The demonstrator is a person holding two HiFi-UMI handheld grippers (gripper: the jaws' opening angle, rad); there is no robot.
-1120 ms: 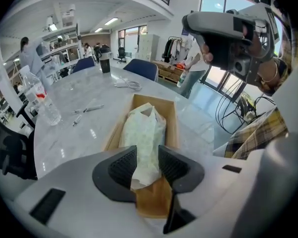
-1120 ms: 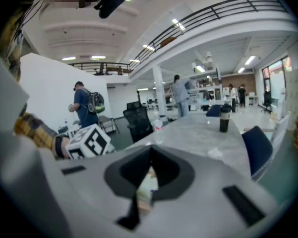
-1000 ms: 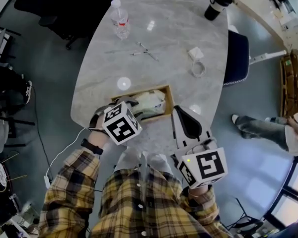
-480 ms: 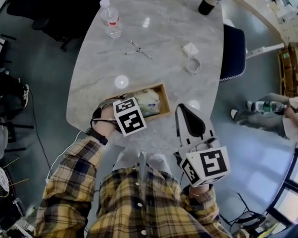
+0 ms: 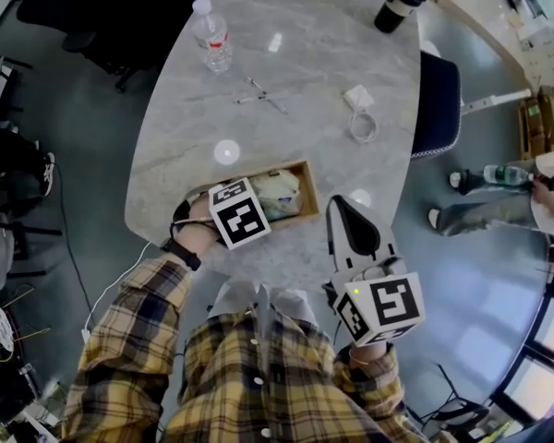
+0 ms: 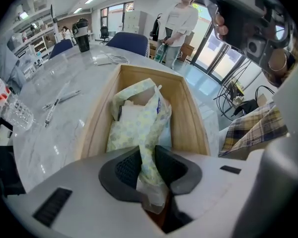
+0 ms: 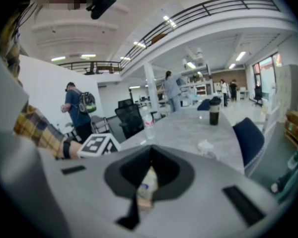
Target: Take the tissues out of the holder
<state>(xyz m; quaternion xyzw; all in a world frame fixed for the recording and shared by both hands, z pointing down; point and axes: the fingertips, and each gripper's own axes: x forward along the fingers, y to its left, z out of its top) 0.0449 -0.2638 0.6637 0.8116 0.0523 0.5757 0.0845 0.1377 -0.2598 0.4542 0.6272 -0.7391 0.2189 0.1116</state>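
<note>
On the marble table [image 5: 323, 63], with a water bottle [image 5: 210, 35], pens [image 5: 258, 95], a white cable [image 5: 362, 116] and a dark mug [image 5: 399, 5] well beyond at the far end, the left gripper [image 6: 147, 158] points steeply down into the near-left end of the wooden holder [image 5: 307, 185], its jaws just closing onto the tissue pack [image 5: 282, 190] lying inside, while the right gripper [image 5: 338, 203] hovers pinched together just right of the holder.

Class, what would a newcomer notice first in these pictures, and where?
The left claw, whose jaws have just been closing, pinches a yellow-patterned tissue pack in a wooden box at the near edge of the marble table. The right claw hangs shut just right of the box.
</note>
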